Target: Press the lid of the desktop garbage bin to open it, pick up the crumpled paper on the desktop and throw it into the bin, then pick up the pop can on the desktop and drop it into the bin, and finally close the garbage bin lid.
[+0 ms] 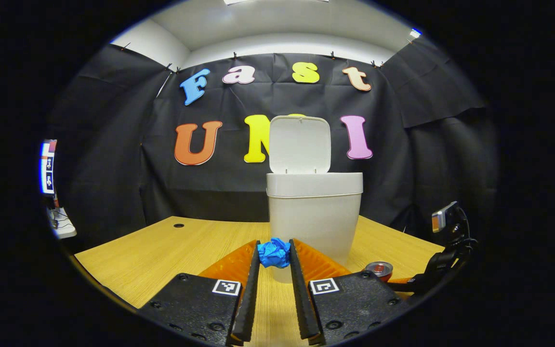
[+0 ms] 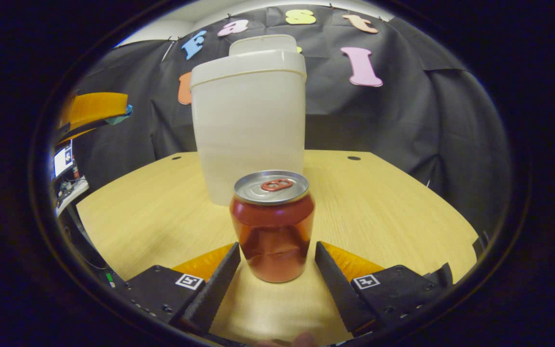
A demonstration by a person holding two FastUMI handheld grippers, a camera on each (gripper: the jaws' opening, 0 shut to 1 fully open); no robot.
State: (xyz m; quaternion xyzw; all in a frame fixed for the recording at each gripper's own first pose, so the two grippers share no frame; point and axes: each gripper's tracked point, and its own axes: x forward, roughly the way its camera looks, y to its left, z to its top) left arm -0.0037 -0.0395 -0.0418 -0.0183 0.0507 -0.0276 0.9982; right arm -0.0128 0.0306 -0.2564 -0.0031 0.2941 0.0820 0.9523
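Your left gripper point(image 1: 274, 254) pinches the blue crumpled paper point(image 1: 273, 252), soft and light, before the open bin point(image 1: 314, 212). Right gripper point(image 2: 277, 262) wide around upright pop can point(image 2: 272, 225): thin, slick, grip mid-body gently.

Left claw point(image 1: 274, 250) pinches blue crumpled paper point(image 1: 274, 253), seemingly lifted, before the open-lidded bin point(image 1: 313, 212).

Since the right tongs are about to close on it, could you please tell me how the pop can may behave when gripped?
The pop can looks dented, so probably empty, light and easily crushed. Its glossy wall may slip. Standing upright on the table, it could tip if nudged.
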